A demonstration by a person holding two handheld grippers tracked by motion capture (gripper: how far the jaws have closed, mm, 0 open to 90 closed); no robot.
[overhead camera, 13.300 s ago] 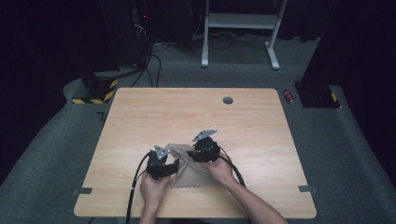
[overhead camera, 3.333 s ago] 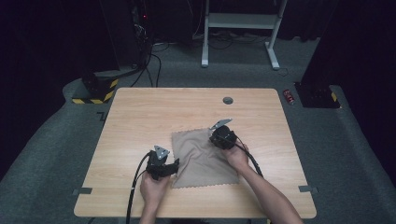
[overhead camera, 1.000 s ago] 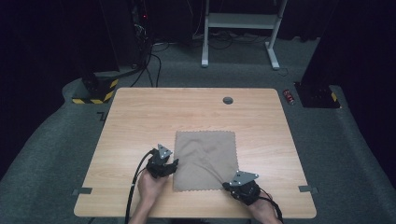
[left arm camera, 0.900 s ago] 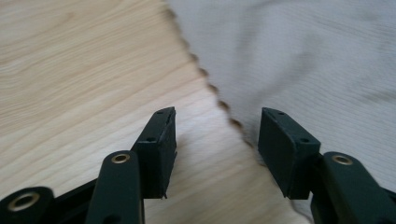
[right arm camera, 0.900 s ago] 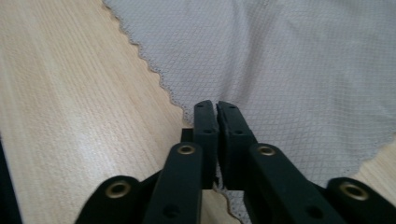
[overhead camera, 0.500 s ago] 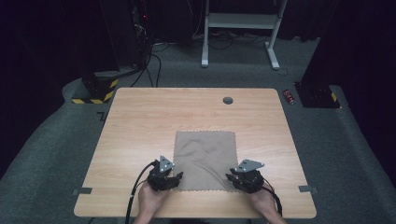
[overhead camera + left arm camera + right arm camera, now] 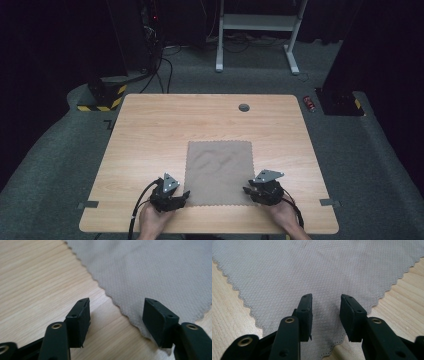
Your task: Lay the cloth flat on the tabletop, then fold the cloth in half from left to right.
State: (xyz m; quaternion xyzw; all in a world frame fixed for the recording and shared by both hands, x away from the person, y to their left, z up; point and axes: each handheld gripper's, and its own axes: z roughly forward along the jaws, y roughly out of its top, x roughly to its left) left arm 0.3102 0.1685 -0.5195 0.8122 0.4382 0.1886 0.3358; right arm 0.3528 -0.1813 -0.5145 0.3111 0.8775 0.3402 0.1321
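The cloth (image 7: pixel 218 172) lies flat at the lower centre of the counter (image 7: pixel 150 130). The left claw (image 7: pixel 172 196) and right claw (image 7: pixel 256 189) sit at its two near corners, both released, empty. To pinch well, I'd slide one jaw under each corner. The claw views show the scalloped hem and the jaws' gaps, lost from above
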